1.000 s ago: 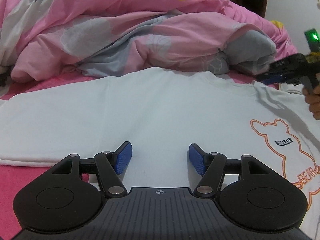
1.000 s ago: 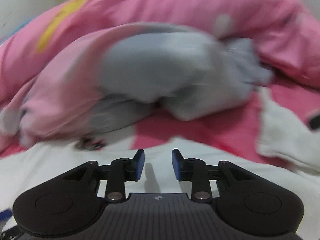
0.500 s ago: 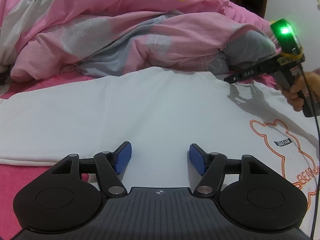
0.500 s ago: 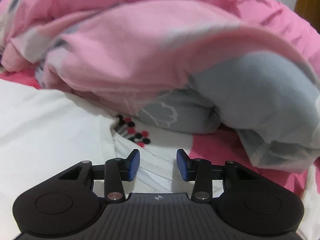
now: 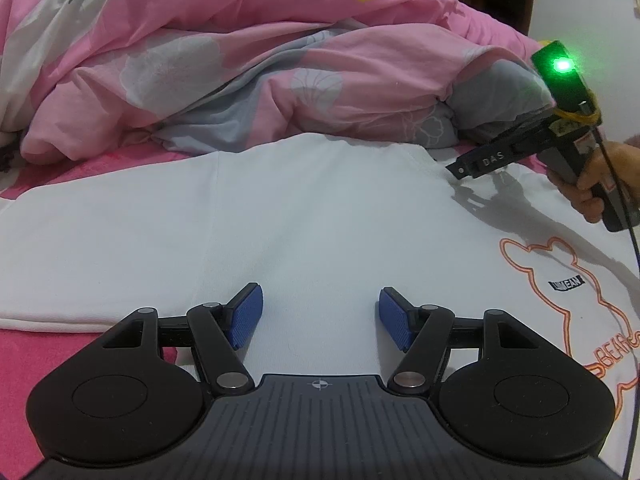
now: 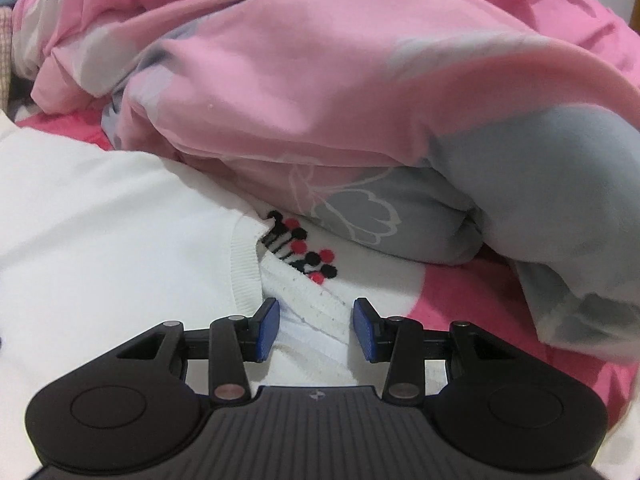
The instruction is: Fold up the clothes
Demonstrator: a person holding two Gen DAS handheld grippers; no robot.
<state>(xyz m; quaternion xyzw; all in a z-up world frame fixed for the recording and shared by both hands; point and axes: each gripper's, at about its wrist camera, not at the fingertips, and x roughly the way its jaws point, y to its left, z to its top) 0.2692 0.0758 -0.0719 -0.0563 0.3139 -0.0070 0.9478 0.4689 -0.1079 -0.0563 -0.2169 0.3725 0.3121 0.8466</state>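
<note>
White tee (image 5: 280,216) lies spread flat on the bed (image 5: 36,360), bear print (image 5: 568,292) toward its right side, pink duvet (image 5: 240,60) bunched just behind it. All places below are relative to the tee.

Step in hand, as I read it: lining up the first grab, nothing folded yet.

Left hand-held gripper (image 5: 320,316) hovers over the tee's near part, close to the near hem, jaws released and wide, nothing between the pads, only flat cloth under them.

Right hand-held gripper (image 6: 314,328) sits at the tee's ribbed collar (image 6: 244,264), pointing down at it. Its jaws have just been opening and now stand apart w/ the collar rib lying between the pads, not pinched. In the left view the same tool (image 5: 520,152) shows at the tee's far edge, a hand (image 5: 596,184) on its handle.

Next move, prob.: close the right pads on the collar/shoulder edge, and bring the left down to pinch the hem, so both ends lift together. Needs a clean bite of tee only; duvet lies v. near the collar and could get caught.
</note>
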